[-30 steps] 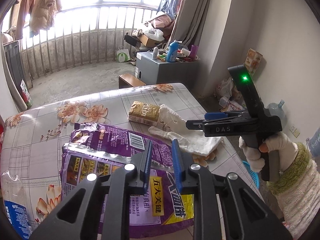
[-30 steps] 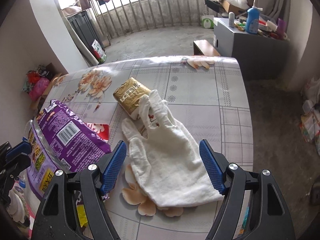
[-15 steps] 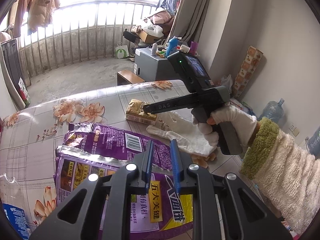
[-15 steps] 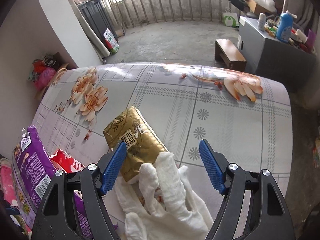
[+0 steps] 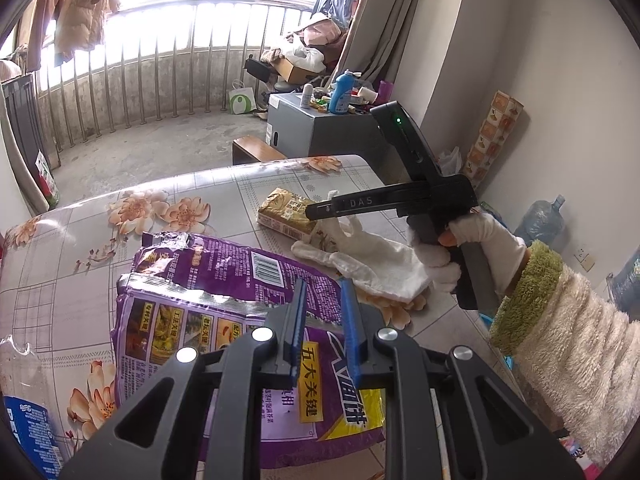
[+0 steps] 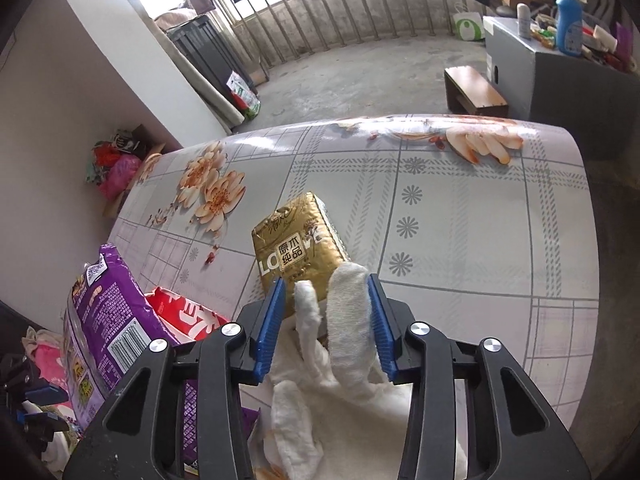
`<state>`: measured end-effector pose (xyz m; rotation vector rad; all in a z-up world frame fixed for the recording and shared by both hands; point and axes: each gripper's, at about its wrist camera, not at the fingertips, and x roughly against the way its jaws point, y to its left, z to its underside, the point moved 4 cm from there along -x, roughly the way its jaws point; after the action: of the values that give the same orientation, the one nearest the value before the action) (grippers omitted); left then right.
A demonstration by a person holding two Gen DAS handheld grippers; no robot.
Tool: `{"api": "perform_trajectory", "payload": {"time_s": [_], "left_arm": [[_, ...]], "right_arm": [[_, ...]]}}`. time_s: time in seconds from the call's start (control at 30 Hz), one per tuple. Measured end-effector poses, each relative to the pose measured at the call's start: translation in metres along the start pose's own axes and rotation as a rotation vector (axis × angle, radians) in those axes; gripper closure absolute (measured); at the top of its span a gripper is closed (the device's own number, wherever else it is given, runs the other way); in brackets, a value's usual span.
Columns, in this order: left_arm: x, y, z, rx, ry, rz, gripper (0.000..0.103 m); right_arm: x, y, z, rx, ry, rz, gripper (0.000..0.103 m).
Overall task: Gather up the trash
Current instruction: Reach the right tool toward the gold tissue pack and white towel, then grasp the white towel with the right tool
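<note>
Barred window [image 5: 160, 20], concrete floor [image 6: 360, 72], grey cabinet [image 5: 320, 132]

A limp white glove [image 6: 344, 360] lies flat, two fingers between the closing right jaws; gold packet [image 6: 298, 246] just beyond them.

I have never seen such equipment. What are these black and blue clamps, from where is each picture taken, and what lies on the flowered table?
There is no robot here. A person holds a hand-operated clamp, called a gripper, in each hand. Each picture comes from a camera on one gripper, looking along its fingers. The left gripper is nearly shut at a purple bag; I cannot tell whether it pinches the bag. The right gripper is closing, with fingers of a white glove between its jaws. The glove rests partly on a golden packet on the table. A red packet lies beside the bag.
</note>
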<state>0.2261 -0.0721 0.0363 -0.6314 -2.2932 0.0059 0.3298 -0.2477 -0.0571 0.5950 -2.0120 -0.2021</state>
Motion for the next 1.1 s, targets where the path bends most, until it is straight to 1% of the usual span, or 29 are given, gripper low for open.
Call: {"api": "perform_trajectory", "payload": {"time_s": [0.03,0.07,0.17,0.23,0.27,0.33,0.37,0.4,0.43,0.5,0.63,0.77,0.87,1.0,1.1], "left_arm": [[0.002,0.0,0.0,0.0,-0.003,0.0,0.086],[0.003,-0.001,0.0,-0.001,-0.005,0.001,0.086],[0.004,0.001,-0.001,-0.003,-0.005,-0.001,0.086],[0.002,0.002,-0.001,-0.002,-0.001,-0.003,0.086],[0.002,0.002,0.0,-0.001,0.0,-0.003,0.086],[0.001,0.003,-0.001,0.002,0.002,-0.003,0.086],[0.002,0.004,0.0,0.001,0.002,-0.003,0.086],[0.002,0.004,0.0,0.001,0.001,-0.004,0.086],[0.003,0.004,0.0,0.001,0.0,-0.005,0.086],[0.005,0.005,0.001,0.005,-0.001,-0.004,0.086],[0.012,0.003,0.006,0.006,-0.004,0.004,0.086],[0.022,-0.002,0.014,-0.002,-0.009,0.02,0.086],[0.03,-0.009,0.023,-0.009,-0.005,0.046,0.086],[0.042,-0.02,0.039,-0.031,0.012,0.084,0.086],[0.053,-0.028,0.056,-0.05,0.026,0.105,0.086]], "right_arm": [[0.0,0.002,-0.003,0.012,-0.006,0.005,0.04],[-0.002,0.005,-0.007,0.031,-0.012,0.018,0.031],[-0.016,0.015,-0.013,0.099,0.009,0.039,0.026],[-0.031,0.021,-0.013,0.145,0.038,0.064,0.025],[-0.038,0.022,-0.011,0.175,0.052,0.094,0.024],[-0.044,0.024,-0.008,0.247,0.046,0.167,0.026],[-0.044,0.024,-0.007,0.259,0.043,0.183,0.033],[-0.041,0.022,-0.006,0.252,0.042,0.175,0.041],[-0.036,0.021,-0.004,0.236,0.041,0.158,0.047],[-0.028,0.014,0.002,0.199,0.038,0.155,0.047],[-0.007,0.007,0.029,0.147,0.008,0.159,0.048],[0.019,0.003,0.065,0.052,-0.041,0.164,0.048],[0.04,0.004,0.098,-0.04,-0.089,0.176,0.048],[0.062,0.021,0.143,-0.131,-0.137,0.19,0.048],[0.075,0.042,0.178,-0.153,-0.152,0.242,0.048]]}}
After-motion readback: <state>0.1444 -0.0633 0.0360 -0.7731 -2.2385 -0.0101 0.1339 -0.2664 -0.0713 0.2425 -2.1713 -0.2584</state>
